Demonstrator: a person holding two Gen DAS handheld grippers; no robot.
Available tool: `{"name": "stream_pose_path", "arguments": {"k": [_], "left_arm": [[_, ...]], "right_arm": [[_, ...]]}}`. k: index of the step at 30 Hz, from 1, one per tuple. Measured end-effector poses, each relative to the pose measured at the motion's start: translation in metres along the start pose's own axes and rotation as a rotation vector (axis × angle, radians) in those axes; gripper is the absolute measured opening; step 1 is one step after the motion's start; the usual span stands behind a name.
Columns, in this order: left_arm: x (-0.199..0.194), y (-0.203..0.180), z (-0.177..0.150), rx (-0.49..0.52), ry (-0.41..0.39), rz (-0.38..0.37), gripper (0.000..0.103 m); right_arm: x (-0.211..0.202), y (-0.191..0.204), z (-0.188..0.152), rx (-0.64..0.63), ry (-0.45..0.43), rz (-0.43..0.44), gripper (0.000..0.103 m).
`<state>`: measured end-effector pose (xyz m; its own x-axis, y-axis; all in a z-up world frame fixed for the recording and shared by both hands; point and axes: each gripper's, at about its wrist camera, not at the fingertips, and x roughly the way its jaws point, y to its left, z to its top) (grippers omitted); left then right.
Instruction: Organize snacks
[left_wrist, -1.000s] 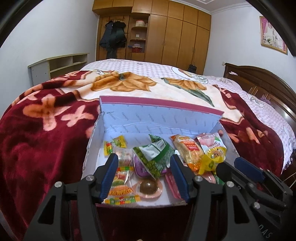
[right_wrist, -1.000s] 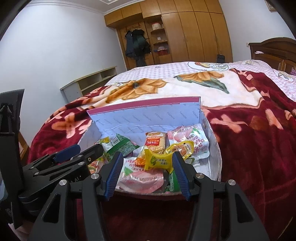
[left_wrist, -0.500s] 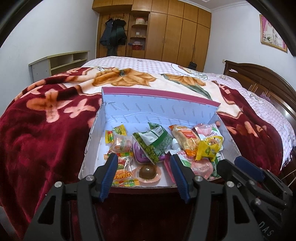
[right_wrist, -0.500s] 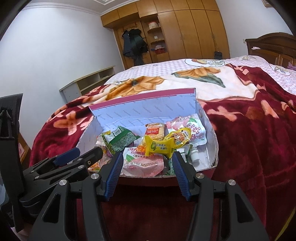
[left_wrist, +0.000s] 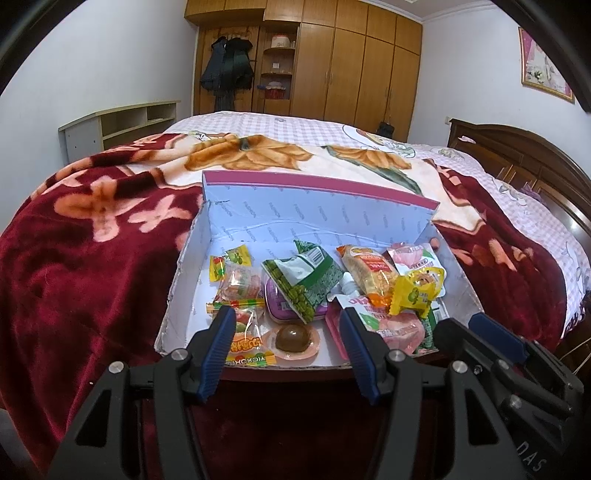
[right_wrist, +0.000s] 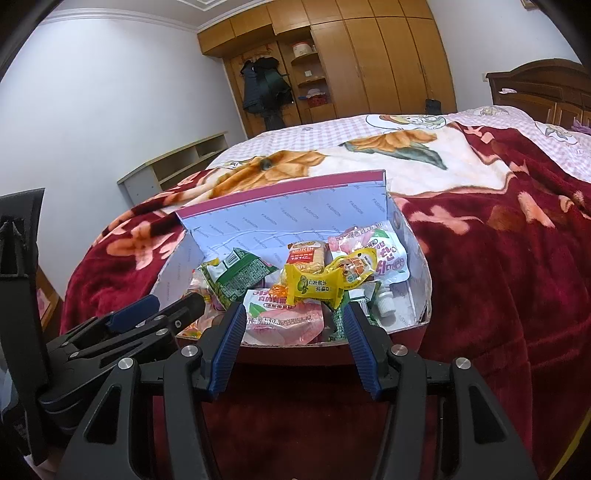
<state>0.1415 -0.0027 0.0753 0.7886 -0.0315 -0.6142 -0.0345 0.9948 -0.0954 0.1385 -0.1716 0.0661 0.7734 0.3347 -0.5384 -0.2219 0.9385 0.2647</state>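
Observation:
A white cardboard box (left_wrist: 317, 218) with a pink-edged raised lid lies on the bed and holds several snacks. Among them are a green pea packet (left_wrist: 303, 280), an orange cracker packet (left_wrist: 369, 269), a yellow packet (left_wrist: 417, 291), a brown jelly cup (left_wrist: 293, 338) and gummy packets (left_wrist: 240, 284). My left gripper (left_wrist: 286, 321) hovers open over the box's near edge with nothing between its fingers. My right gripper (right_wrist: 294, 314) is open and empty beside it, just before a pink peach packet (right_wrist: 284, 321) and the yellow packet (right_wrist: 317, 284).
A red floral blanket (left_wrist: 92, 277) covers the bed around the box. A wooden headboard (left_wrist: 524, 162) stands at the right, a wardrobe (left_wrist: 354, 66) at the back and a low shelf (left_wrist: 122, 122) by the left wall. A black panel (right_wrist: 22, 240) rises left of the right gripper.
Both grippers have drawn back a little from the box, so its near edge now lies closer to their fingertips. The snacks have not moved and the jaws keep the same width.

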Motion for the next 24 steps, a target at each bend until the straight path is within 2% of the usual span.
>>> {"name": "stream_pose_path", "arguments": {"k": [24], "left_arm": [[0.0015,0.0004,-0.0004,0.000,0.007,0.010,0.062]], "right_arm": [[0.0009,0.0003,-0.0017,0.005,0.008,0.002,0.056]]}}
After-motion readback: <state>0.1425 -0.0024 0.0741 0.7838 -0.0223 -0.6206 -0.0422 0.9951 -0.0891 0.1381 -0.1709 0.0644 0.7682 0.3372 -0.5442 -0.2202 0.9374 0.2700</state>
